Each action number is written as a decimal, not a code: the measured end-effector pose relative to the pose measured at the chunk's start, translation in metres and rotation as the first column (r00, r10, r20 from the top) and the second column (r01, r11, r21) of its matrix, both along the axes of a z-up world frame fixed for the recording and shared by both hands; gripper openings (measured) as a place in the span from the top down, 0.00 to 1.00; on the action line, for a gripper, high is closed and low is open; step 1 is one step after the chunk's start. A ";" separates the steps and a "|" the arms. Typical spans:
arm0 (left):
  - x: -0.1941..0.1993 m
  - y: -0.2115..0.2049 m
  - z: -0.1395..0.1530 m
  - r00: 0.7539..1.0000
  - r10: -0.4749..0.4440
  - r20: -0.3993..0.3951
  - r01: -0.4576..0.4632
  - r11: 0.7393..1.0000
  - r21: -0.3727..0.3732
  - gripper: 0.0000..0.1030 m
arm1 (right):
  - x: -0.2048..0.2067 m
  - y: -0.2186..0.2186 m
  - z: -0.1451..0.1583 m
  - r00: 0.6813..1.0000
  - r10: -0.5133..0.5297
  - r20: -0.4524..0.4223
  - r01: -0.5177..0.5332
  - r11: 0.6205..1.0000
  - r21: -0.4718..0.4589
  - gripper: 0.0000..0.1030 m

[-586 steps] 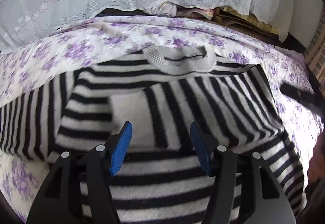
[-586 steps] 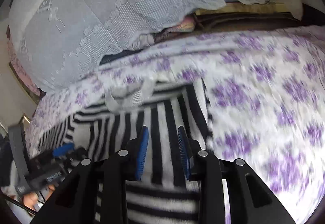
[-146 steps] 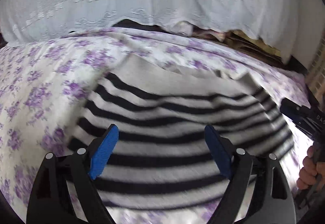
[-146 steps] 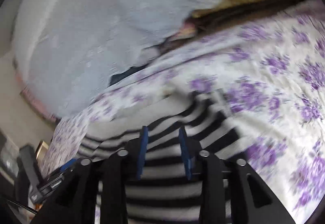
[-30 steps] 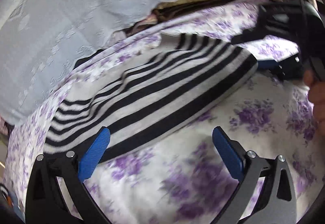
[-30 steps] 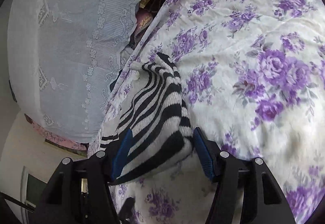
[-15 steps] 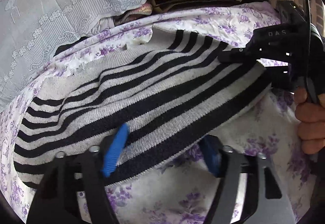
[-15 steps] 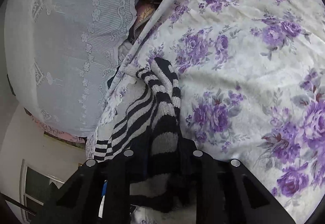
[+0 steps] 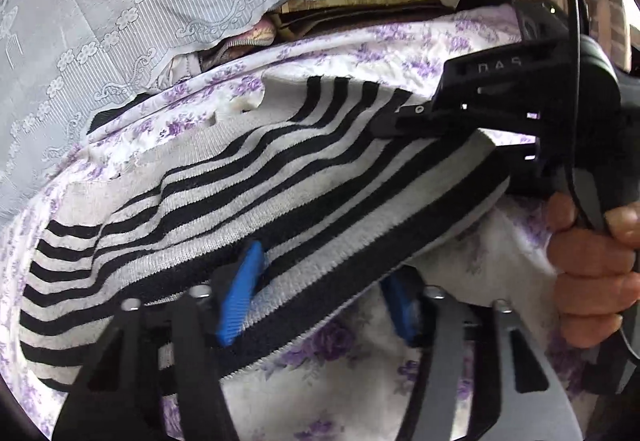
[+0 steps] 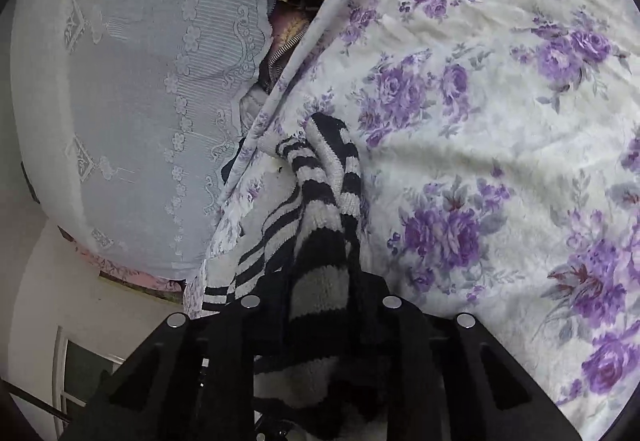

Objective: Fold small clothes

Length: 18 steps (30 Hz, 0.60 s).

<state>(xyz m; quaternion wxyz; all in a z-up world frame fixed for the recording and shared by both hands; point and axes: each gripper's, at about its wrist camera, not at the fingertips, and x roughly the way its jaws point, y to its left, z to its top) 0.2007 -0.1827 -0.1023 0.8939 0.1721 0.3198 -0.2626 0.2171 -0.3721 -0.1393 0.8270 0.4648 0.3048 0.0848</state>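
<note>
Both your grippers hold the striped sweater (image 9: 256,177) on the flowered bedspread (image 10: 500,121).
Your left gripper (image 9: 320,293) has just been closing on its near edge; your right gripper (image 10: 320,305) pinches its end, lifted.

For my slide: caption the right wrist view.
Right gripper clamps a bunched end of the striped sweater above the floral bedspread.

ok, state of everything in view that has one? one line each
striped sweater: folded over, lying on the bedspread, one end bunched and pinched by both tongs
left tongs: jaws have just been closing, blue pads now pressed on the sweater's near edge
right tongs: shut on the sweater's bunched end
floral bedspread: spread out, lightly wrinkled
lace cover: draped over the pile behind
</note>
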 end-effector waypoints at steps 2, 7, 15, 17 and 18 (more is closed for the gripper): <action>-0.002 0.006 0.003 1.000 -0.006 -0.004 0.006 0.999 -0.044 0.64 | -0.002 0.007 0.012 1.000 0.009 0.028 -0.008 0.999 -0.046 0.77; -0.006 0.022 0.010 1.000 -0.004 -0.026 0.001 0.991 -0.134 0.67 | -0.006 0.026 0.039 0.997 0.026 0.069 -0.016 0.990 -0.139 0.77; -0.006 0.041 0.015 0.998 -0.003 -0.068 -0.013 0.972 -0.233 0.69 | -0.007 0.044 0.061 0.998 0.031 0.054 -0.020 0.980 -0.196 0.77; -0.005 0.045 0.017 0.997 -0.001 -0.079 -0.019 0.966 -0.258 0.69 | -0.006 0.051 0.069 0.998 0.036 0.048 -0.024 0.974 -0.223 0.77; -0.005 0.047 0.017 0.996 -0.001 -0.086 -0.023 0.963 -0.270 0.69 | -0.005 0.055 0.072 0.998 0.040 0.047 -0.028 0.972 -0.232 0.77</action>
